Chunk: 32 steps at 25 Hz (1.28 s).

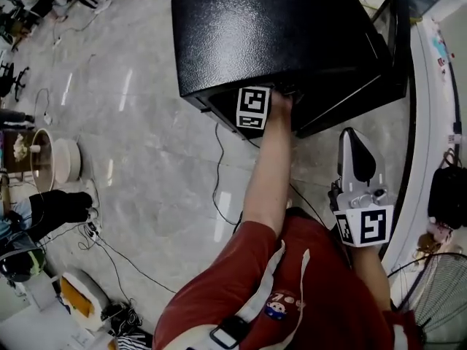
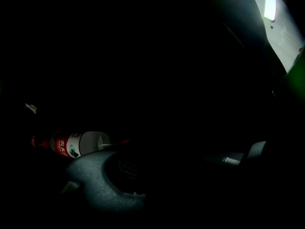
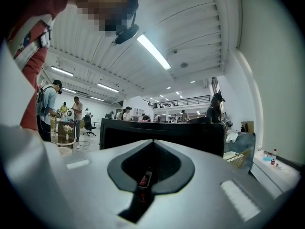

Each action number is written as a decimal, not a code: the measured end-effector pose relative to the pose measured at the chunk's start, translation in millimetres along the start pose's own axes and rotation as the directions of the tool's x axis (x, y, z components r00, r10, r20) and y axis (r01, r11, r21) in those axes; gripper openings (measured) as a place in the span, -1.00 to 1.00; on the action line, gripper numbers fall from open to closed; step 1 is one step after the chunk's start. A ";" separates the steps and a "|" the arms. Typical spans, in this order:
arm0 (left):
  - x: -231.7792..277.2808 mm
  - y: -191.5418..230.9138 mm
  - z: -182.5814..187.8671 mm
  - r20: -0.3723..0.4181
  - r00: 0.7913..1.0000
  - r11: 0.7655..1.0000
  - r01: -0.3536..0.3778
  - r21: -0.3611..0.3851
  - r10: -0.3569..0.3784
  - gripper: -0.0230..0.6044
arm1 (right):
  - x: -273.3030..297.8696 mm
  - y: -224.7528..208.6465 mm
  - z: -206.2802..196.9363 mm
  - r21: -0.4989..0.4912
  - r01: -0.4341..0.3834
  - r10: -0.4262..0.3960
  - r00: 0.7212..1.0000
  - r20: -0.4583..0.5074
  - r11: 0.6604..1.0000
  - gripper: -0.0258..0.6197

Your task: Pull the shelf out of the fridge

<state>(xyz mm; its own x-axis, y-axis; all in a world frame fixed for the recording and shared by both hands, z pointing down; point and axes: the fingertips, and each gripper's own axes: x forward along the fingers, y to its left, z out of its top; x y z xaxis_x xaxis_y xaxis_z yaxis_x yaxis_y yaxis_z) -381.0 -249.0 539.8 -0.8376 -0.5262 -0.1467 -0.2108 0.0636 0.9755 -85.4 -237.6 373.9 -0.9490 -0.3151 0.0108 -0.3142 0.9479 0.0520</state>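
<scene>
A small black fridge (image 1: 292,35) stands on the floor with its door (image 1: 387,42) swung open to the right. My left gripper (image 2: 183,178) reaches into the dark compartment; in the head view only its marker cube (image 1: 253,108) shows at the opening. Inside, its two fingers (image 2: 95,185) stand apart, and what lies between them is too dark to make out. A bottle with a red label (image 2: 76,144) lies on its side at the left. The shelf itself is hidden in the dark. My right gripper (image 1: 356,152) is held back from the fridge, pointing upward, jaws shut and empty (image 3: 152,147).
A black cable (image 1: 219,188) runs across the grey floor in front of the fridge. A white counter edge (image 1: 427,122) runs along the right, with a fan (image 1: 438,297) at the lower right. Round stools and clutter (image 1: 51,162) sit to the left. People stand far behind.
</scene>
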 end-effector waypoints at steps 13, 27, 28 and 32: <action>8.6 -4.3 2.6 0.016 1.000 0.999 0.010 -0.034 -0.009 -0.84 | -4.2 2.0 -20.5 0.028 0.026 -0.025 0.999 -0.036 0.999 -0.92; -31.4 -17.6 5.8 0.042 0.999 0.994 -0.031 -0.109 0.035 -0.88 | -11.1 2.8 -15.9 0.052 0.019 -0.018 0.999 -0.028 0.998 -0.92; -35.3 -18.3 6.3 0.039 0.998 0.993 -0.041 -0.113 0.045 -0.88 | -12.8 3.1 -15.8 0.057 0.018 -0.017 0.999 -0.028 0.998 -0.92; -49.2 -15.8 4.8 0.034 0.998 0.989 -0.052 -0.141 0.057 -0.89 | -15.5 1.6 -18.1 0.077 0.019 -0.017 1.000 -0.025 0.997 -0.92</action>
<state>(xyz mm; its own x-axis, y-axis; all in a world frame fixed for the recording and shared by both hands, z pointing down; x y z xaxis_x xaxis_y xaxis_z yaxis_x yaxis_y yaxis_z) -338.9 -220.0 530.8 -0.8648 -0.4928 -0.0961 -0.0937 -0.0296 0.9952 -70.7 -232.0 391.9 -0.9426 -0.3321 0.0347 -0.3330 0.9426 -0.0246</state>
